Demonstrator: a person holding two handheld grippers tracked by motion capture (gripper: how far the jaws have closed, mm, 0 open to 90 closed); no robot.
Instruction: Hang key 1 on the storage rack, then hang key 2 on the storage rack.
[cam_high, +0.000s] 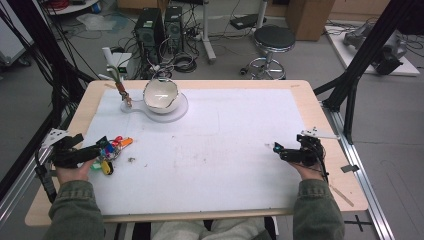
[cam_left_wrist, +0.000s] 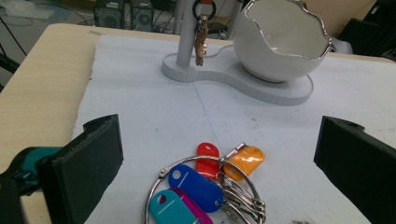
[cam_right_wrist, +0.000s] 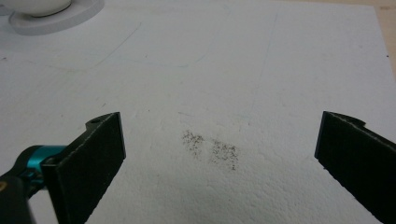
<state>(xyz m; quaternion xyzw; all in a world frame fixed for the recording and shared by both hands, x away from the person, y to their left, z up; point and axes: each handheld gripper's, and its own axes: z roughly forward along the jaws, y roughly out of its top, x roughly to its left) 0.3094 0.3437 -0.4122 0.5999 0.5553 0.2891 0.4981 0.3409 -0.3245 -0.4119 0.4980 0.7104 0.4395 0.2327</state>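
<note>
On the white mat, near its left edge: key ring with coloured tags lying flat. Left gripper sits just short of it, jaws wide apart, nothing held. White bowl on its stand sits at the mat's far side. Right gripper by the mat's right edge, jaws spread over bare mat.

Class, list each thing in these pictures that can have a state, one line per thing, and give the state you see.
left gripper: open, jaws either side of the key ring, holding nothing
right gripper: open, over bare mat
key ring with coloured tags: lying flat on the mat
white bowl: upright on its stand, looks empty
keys on the stand's post: hanging
</note>
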